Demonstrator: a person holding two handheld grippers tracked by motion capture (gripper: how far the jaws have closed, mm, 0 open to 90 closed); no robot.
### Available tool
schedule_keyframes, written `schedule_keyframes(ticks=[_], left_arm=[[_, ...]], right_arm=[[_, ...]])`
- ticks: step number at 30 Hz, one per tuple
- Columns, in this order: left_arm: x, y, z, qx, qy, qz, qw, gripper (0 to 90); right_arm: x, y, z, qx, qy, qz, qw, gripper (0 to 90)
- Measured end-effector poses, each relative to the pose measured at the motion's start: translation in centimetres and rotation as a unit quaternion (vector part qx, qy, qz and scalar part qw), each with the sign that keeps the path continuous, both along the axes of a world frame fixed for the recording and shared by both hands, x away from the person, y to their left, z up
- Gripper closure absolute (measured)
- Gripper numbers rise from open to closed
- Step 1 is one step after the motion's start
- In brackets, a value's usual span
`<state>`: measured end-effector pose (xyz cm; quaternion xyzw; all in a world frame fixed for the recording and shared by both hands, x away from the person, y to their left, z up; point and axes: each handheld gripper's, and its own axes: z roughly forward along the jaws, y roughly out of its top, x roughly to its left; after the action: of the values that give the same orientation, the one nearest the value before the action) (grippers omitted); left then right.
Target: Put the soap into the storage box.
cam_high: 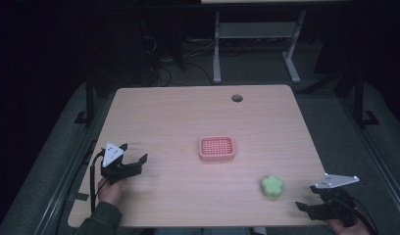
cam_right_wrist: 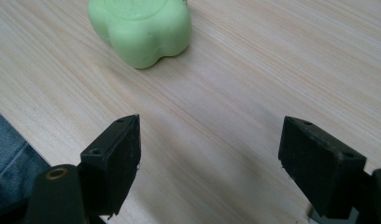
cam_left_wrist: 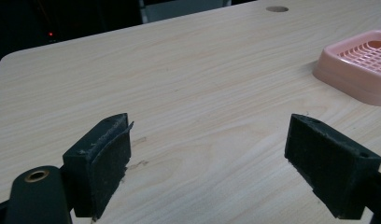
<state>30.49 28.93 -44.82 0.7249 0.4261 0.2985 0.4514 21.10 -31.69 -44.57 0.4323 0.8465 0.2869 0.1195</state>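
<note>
A pink slotted soap dish [cam_high: 217,148] sits in the middle of the wooden table [cam_high: 188,117]; its corner shows at the right edge as the pink dish [cam_left_wrist: 361,65] in the left gripper view. A green flower-shaped soap [cam_high: 271,186] lies near the front right, seen close as the green soap [cam_right_wrist: 141,29] in the right gripper view. My left gripper [cam_high: 135,160] hovers at the front left, open and empty [cam_left_wrist: 209,158]. My right gripper [cam_high: 306,208] is at the front right edge, just right of the soap, open with nothing between its jaws [cam_right_wrist: 209,163].
A round cable hole [cam_high: 237,98] lies near the table's far edge. Beyond the table stand a white desk frame [cam_high: 257,44] and cables on a dark floor. A blue-clad leg [cam_right_wrist: 9,172] shows past the table's front edge.
</note>
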Motion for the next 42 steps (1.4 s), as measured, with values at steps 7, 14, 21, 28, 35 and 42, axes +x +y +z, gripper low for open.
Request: schedule_keyframes(ticks=[7, 14, 21, 28, 35, 42], left_arm=[[0.0, 0.0, 0.0, 0.002, 0.003, 0.001, 1.0000, 14.3], [0.0, -0.1, -0.1, 0.006, 0.005, 0.000, 1.0000, 14.3], [-0.2, 0.0, 0.0, 0.006, 0.004, 0.001, 1.0000, 14.3], [-0.4, 0.2, -0.1, 0.003, 0.006, 0.005, 1.0000, 14.3], [-0.5, 0.1, -0.1, 0.006, 0.004, 0.003, 1.0000, 14.3], [-0.5, 0.1, 0.0, 0.009, 0.004, 0.003, 0.9999, 14.3]], right_arm=[[0.2, 0.5, 0.2, -0.001, -0.003, 0.010, 0.9999, 20.6], [0.4, 1.3, 0.6, -0.008, 0.000, 0.020, 0.9998, 20.6], [1.2, 2.3, 1.2, -0.015, -0.002, 0.040, 0.9991, 20.3], [1.9, 3.1, 1.7, -0.025, 0.003, 0.054, 0.9983, 20.0], [2.5, 3.9, 2.2, -0.035, 0.007, 0.065, 0.9973, 19.3], [3.2, 4.8, 2.7, -0.044, 0.014, 0.078, 0.9959, 19.2]])
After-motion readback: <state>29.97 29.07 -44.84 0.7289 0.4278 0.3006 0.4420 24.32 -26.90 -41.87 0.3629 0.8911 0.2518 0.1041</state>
